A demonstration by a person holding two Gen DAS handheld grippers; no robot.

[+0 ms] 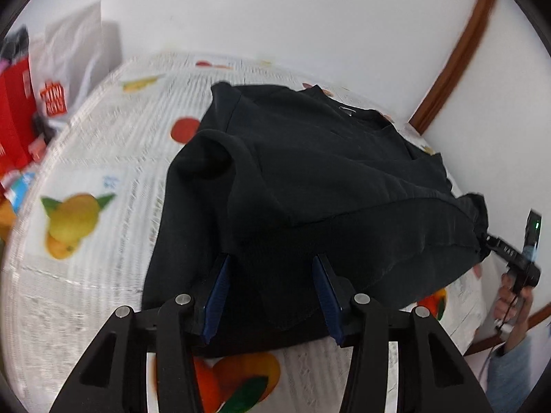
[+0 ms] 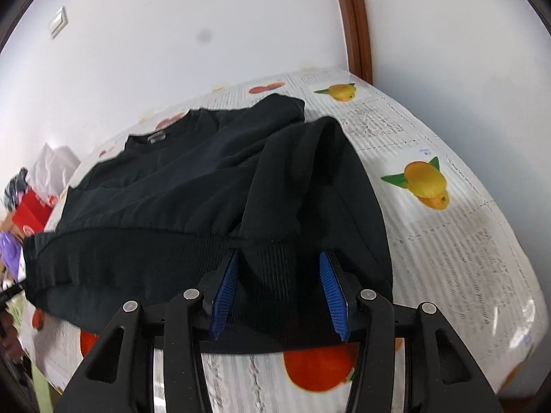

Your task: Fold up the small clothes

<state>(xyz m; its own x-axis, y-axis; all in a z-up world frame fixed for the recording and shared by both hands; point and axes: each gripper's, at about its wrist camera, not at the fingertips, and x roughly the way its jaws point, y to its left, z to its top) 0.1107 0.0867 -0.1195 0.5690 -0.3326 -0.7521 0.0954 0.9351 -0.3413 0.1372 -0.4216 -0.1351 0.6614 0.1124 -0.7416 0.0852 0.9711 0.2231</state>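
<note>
A black sweatshirt (image 1: 327, 172) lies spread on the fruit-print tablecloth (image 1: 86, 258), neck label toward the wall and one sleeve folded over the body. My left gripper (image 1: 272, 258) is at the near hem, its blue pads apart with loose cloth between them and no pinch. In the right wrist view the same sweatshirt (image 2: 189, 189) shows its ribbed hem (image 2: 268, 275) lying between the spread pads of my right gripper (image 2: 279, 253), which is open too. A person's hand (image 1: 513, 296) holds the other gripper's handle at the garment's far corner.
A red box (image 1: 17, 120) and white bags (image 1: 72, 51) are crowded at the table's left end. The white wall and a brown door frame (image 2: 358, 17) stand close behind the table. The tablecloth (image 2: 447, 258) shows bare on the right of the garment.
</note>
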